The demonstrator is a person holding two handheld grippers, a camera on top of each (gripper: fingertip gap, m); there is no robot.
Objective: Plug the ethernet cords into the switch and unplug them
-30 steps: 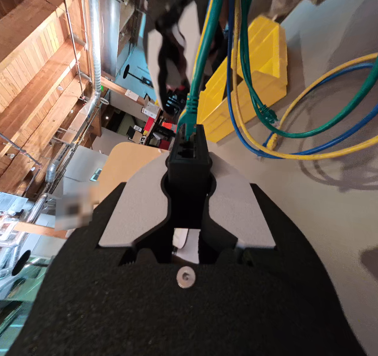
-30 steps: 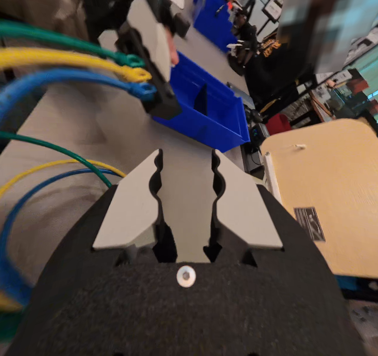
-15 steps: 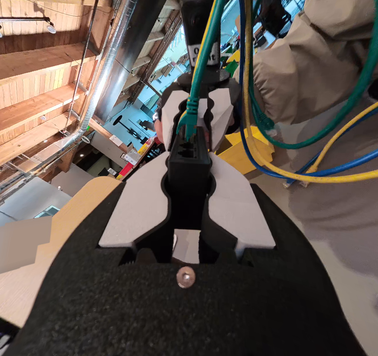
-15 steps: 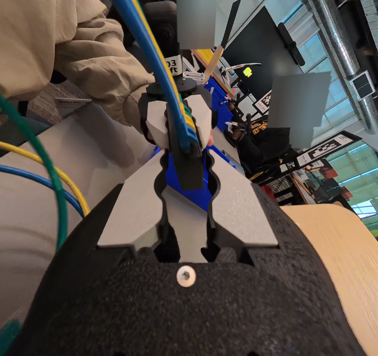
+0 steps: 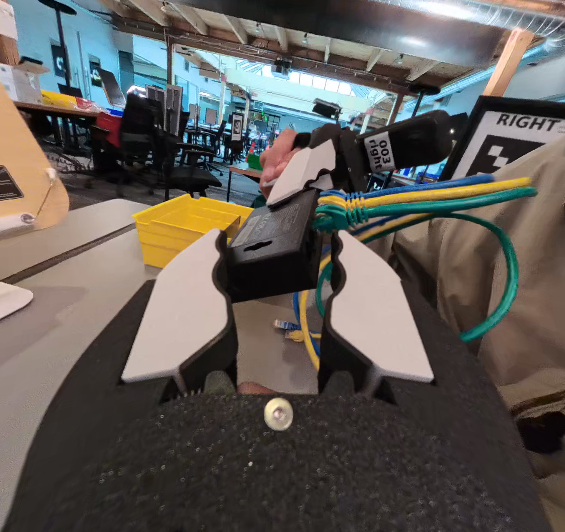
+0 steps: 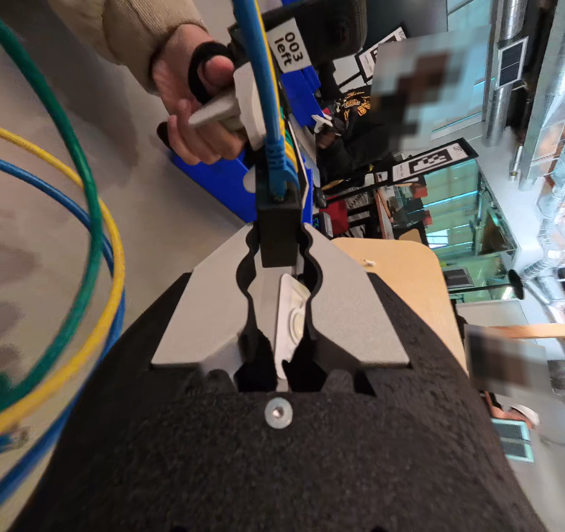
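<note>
The black switch [image 5: 269,242] hangs above the grey table [image 5: 76,272] with blue [image 5: 345,194], yellow [image 5: 351,204] and green [image 5: 345,216] ethernet plugs in its ports. My left gripper [image 5: 276,236] is open. The switch stands between its fingers with a gap on the right side. My right gripper [image 5: 302,175] clamps the switch's far end. In the right wrist view my right gripper [image 6: 278,233] is shut on the switch [image 6: 278,242], both pads against its sides. The blue plug [image 6: 276,162] sits in the top port, and the left gripper [image 6: 244,110] shows behind it.
A yellow bin [image 5: 183,227] stands on the table behind the switch and a blue bin [image 6: 220,181] on the other side. The cords loop down to loose ends [image 5: 287,330] on the table. A person's beige sleeve [image 5: 458,272] is at the right. A wooden panel [image 6: 397,272] borders the table.
My left gripper, shut on the switch before, has opened off it. My right gripper came up to the switch's far end and closed on it. Both views have swung round.
</note>
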